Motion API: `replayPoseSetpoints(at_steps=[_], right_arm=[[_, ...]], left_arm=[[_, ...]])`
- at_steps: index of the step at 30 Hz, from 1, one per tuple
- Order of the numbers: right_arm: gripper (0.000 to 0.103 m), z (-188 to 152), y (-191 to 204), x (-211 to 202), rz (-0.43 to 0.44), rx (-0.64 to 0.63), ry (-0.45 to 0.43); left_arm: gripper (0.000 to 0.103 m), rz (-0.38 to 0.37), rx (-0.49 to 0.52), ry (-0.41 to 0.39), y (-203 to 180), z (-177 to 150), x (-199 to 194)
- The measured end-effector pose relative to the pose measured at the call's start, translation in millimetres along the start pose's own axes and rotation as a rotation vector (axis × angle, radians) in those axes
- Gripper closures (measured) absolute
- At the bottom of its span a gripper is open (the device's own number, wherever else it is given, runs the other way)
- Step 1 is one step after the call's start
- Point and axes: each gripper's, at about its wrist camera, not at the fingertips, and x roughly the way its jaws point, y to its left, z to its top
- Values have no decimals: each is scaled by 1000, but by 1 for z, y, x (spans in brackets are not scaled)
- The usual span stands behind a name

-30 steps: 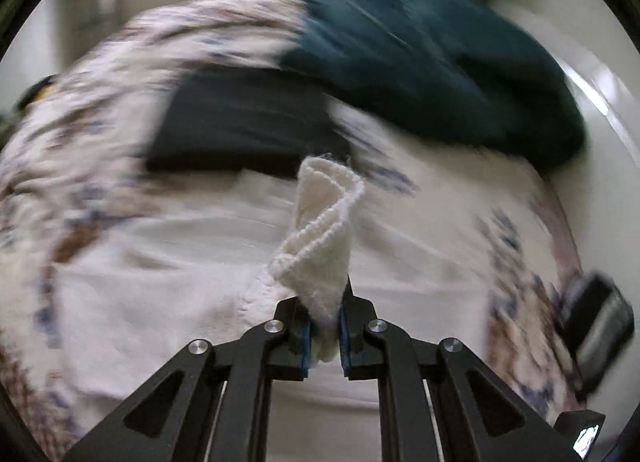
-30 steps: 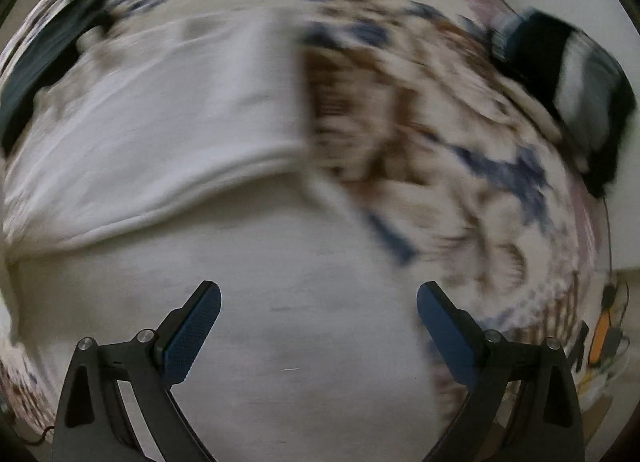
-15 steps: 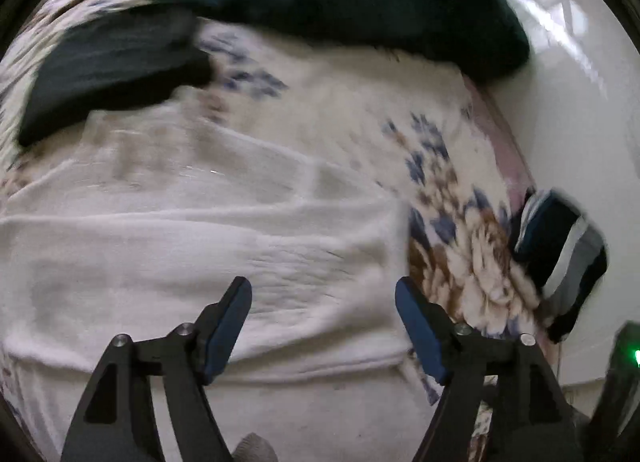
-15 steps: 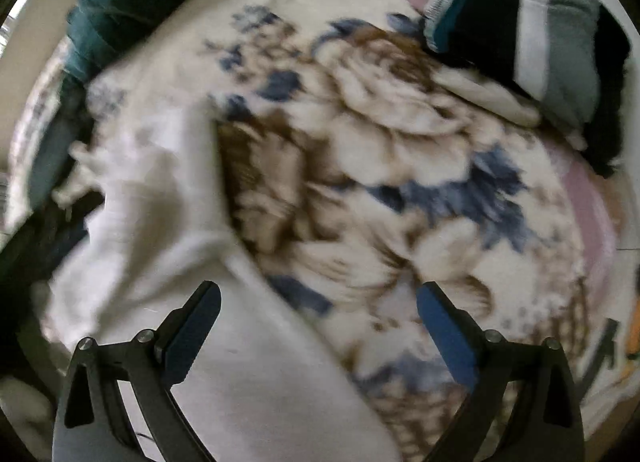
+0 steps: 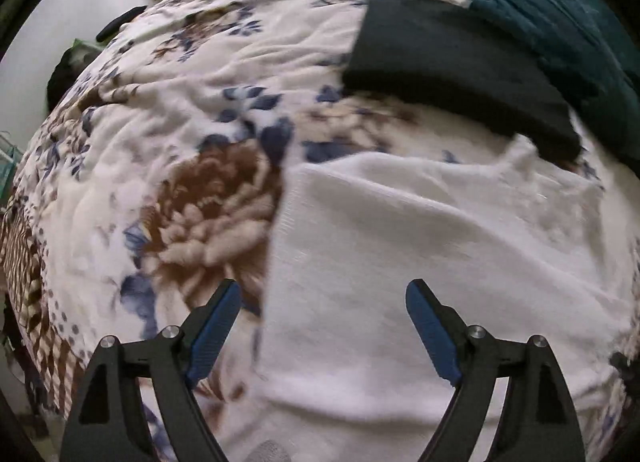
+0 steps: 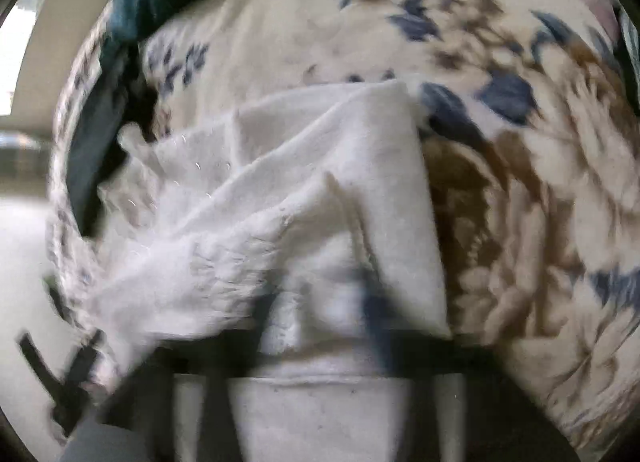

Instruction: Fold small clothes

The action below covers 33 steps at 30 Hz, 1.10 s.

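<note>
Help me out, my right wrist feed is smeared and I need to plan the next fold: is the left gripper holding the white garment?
Observer: No. The left gripper is open, jaws wide with nothing between them, over the left edge of the white garment.
Operator: Is that edge lying flat?
Observer: Yes, it runs fairly straight across the floral blanket; one jaw is over the blanket, the other over the garment.
Operator: Anything beyond it?
Observer: A black folded garment lies just past its far edge, with a teal cloth behind that.
</note>
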Motion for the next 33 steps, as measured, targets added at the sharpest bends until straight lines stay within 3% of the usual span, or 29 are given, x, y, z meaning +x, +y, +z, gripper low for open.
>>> replayPoseSetpoints(at_steps=[3, 6, 9, 14, 17, 19, 21, 27, 30, 33], right_arm=[[97, -8, 15, -23, -83, -52, -134], [97, -10, 8, -43, -127, -15, -204], [97, -6, -10, -46, -166, 27, -200], [96, 1, -22, -16, -182, 4, -73], [74, 3, -25, -6, -168, 2, 16], [35, 2, -29, -15, -131, 14, 42], [31, -2, -36, -36, -91, 5, 34], [31, -23, -66, -95, -77, -99, 87], [31, -31, -96, -121, -65, -134, 120], [31, -31, -130, -146, -65, -166, 154]], left_arm=[[19, -1, -7, -9, 6, 7, 2], [19, -9, -5, -16, 10, 17, 7], [19, 9, 21, -21, 8, 31, 22], [19, 36, 81, 33, 3, 48, 64], [17, 12, 73, 36, 7, 53, 60], [18, -8, 70, -1, 8, 51, 36], [17, -44, 73, -34, 3, 41, 8], [14, -212, 179, -19, -68, -47, -86], [13, -276, 234, 44, -121, -120, -121], [14, -316, 262, 159, -177, -200, -141]])
